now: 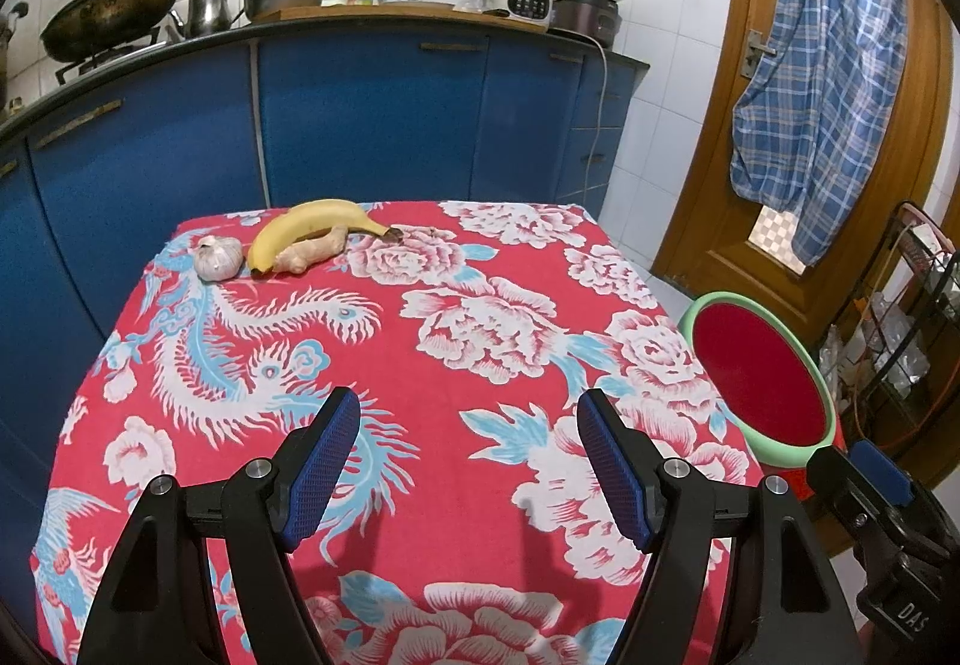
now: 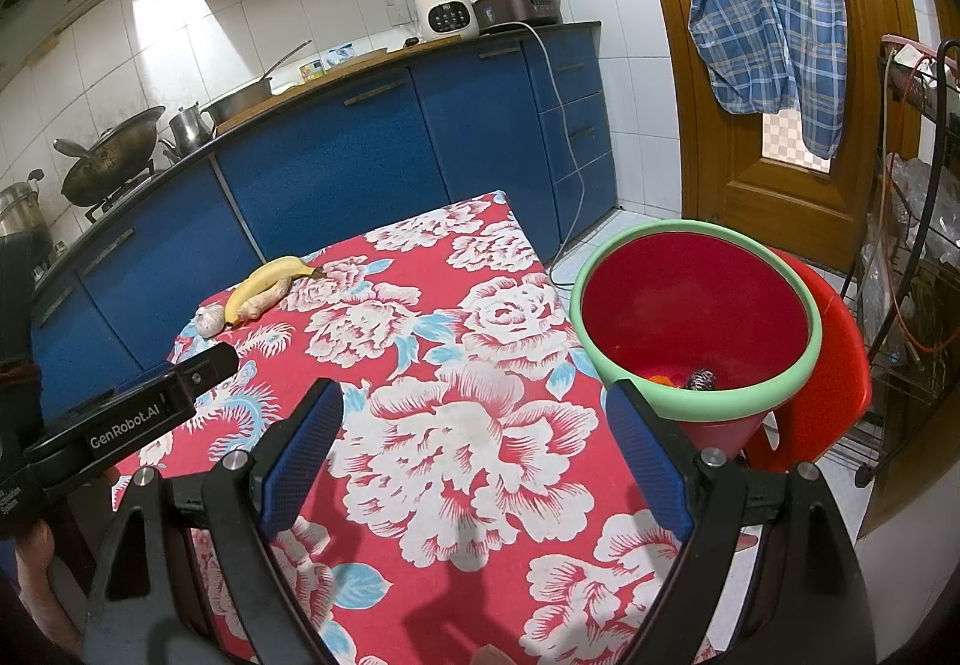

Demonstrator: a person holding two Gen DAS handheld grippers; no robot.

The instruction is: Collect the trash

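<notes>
Banana [image 1: 312,227] (beside ginger [image 1: 309,254]) lies far beyond both wide-apart, empty tools [image 1: 468,479] [image 2: 474,461].

A left tool [image 1: 468,470], its blue-padded jaws spread wide and holding nothing, hangs at the bottom of the frame over a red floral-clothed surface [image 1: 480,377]. At upper left of the cloth lie a garlic bulb [image 1: 218,257], a banana [image 1: 312,230] and a ginger root [image 1: 312,257], bunched together. A green-rimmed red bin [image 1: 762,377] stands at right, beside the surface.
</notes>
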